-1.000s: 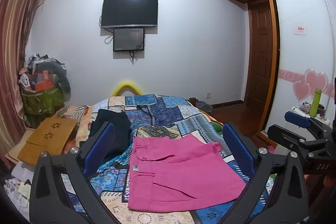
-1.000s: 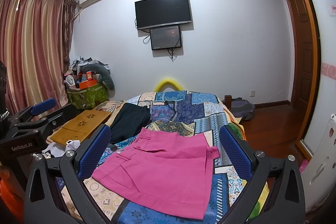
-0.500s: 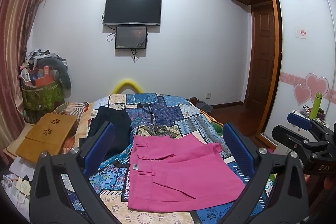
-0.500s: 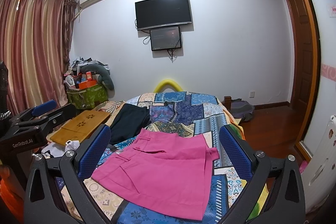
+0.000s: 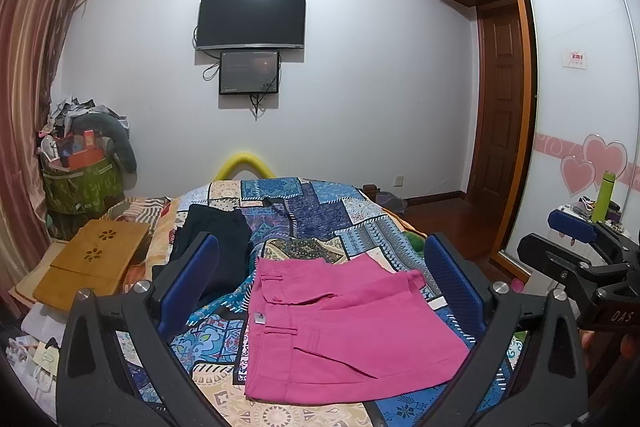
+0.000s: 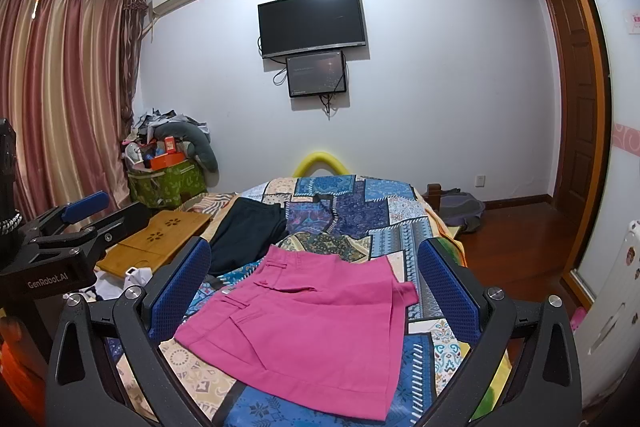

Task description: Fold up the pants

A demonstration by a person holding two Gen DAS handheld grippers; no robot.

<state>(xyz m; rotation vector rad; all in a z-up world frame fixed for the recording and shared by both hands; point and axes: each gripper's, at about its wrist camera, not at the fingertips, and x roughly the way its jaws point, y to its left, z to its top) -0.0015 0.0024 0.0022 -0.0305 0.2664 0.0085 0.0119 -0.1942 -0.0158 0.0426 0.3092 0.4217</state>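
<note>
Pink pants (image 5: 340, 331) folded flat on patchwork bedspread (image 5: 320, 215), waistband toward dark garment (image 5: 216, 247). Left gripper (image 5: 320, 291) above near edge of bed, fingers spread wide, empty. Right gripper (image 6: 316, 291) same: spread, holding nothing, clear of fabric.

white wall (image 5: 360, 87) | wall TV (image 5: 253, 19) | striped curtain (image 6: 60, 87) | wooden door (image 5: 502, 99) | patchwork bed (image 5: 320, 215)

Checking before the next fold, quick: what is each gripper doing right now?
Left gripper: open, holding nothing, above the pink pants.
Right gripper: open, holding nothing, also above the pants.
</note>
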